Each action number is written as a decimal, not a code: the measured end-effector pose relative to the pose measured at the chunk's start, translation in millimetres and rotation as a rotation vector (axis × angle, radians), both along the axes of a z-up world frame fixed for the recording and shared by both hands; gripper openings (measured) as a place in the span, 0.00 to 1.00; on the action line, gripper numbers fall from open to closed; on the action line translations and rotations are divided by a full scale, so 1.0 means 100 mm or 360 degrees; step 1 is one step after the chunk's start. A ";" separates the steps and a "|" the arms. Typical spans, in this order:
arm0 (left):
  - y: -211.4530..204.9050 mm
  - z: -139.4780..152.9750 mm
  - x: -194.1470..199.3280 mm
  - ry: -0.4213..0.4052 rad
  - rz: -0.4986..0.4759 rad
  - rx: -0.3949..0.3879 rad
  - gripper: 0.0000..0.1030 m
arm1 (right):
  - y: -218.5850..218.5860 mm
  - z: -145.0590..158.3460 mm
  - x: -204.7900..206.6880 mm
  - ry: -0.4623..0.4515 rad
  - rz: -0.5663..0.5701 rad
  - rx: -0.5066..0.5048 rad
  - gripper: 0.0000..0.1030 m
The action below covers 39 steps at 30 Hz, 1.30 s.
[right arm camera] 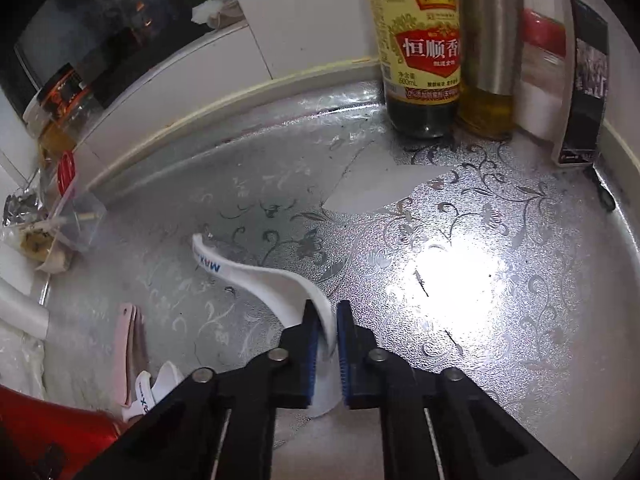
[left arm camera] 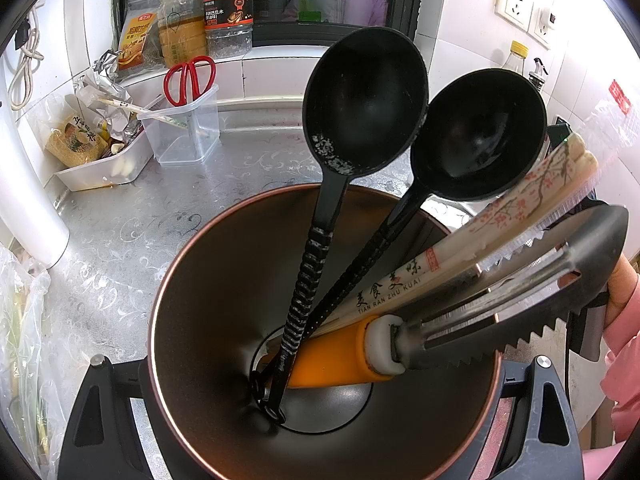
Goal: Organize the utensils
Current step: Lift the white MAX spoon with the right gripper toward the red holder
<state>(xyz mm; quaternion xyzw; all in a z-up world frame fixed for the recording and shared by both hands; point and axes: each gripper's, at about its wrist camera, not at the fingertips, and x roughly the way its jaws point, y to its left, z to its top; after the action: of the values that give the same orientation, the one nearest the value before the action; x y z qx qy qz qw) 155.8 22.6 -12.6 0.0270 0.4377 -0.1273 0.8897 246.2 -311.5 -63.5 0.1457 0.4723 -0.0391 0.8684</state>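
Foil-covered kitchen counter, bottles at the back wall. Right gripper clenched on the bowl end of a white spoon, handle sticking up-left. Looks light, stiff, glossy, so likely slippery and chippable. Left gripper clamps the dark cup holding ladles, chopsticks. Open counter around; second spoon near left.

Second white spoon perhaps half-hidden behind fingers

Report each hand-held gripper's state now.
Left hand-held gripper: closed around the brown utensil cup.
Right hand-held gripper: shut on the white spoon.
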 end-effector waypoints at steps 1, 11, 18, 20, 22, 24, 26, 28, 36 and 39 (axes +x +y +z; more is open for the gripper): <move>0.00 0.00 0.00 0.0000 0.0000 0.0000 0.88 | -0.01 0.01 -0.01 -0.0005 -0.0003 0.0000 0.07; 0.00 0.00 0.00 0.0001 -0.0002 0.0000 0.88 | -0.10 0.38 -0.25 -0.0173 -0.0061 -0.0117 0.06; -0.01 0.00 0.00 0.0009 -0.0005 0.0014 0.88 | -0.04 0.72 -0.54 -0.0305 -0.0031 -0.0271 0.06; -0.01 0.00 0.01 0.0012 -0.0006 0.0014 0.88 | 0.01 0.82 -0.62 -0.0348 0.0000 -0.0298 0.06; -0.01 -0.01 0.01 0.0012 -0.0006 0.0013 0.88 | 0.08 0.95 -0.72 -0.0387 0.0033 -0.0323 0.06; -0.01 0.00 0.01 0.0012 -0.0005 0.0013 0.88 | 0.17 1.05 -0.80 -0.0426 0.0065 -0.0347 0.06; -0.01 0.00 0.01 0.0011 -0.0005 0.0013 0.88 | 0.25 1.19 -0.90 -0.0469 0.0101 -0.0359 0.06; 0.01 0.00 0.01 0.0009 -0.0005 0.0012 0.88 | 0.34 1.31 -0.99 -0.0515 0.0137 -0.0374 0.06; 0.01 0.01 0.01 0.0010 -0.0006 0.0012 0.88 | 0.78 1.82 -1.33 -0.0766 0.0400 -0.0372 0.07; 0.01 0.01 0.01 0.0010 -0.0006 0.0011 0.88 | 0.93 1.93 -1.40 -0.0816 0.0494 -0.0392 0.07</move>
<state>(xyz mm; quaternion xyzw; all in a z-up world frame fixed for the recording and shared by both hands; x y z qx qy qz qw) 157.0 23.2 -11.8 0.0306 0.4408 -0.1276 0.8880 106.5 -218.7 129.1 -0.0291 0.2464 0.0749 0.9658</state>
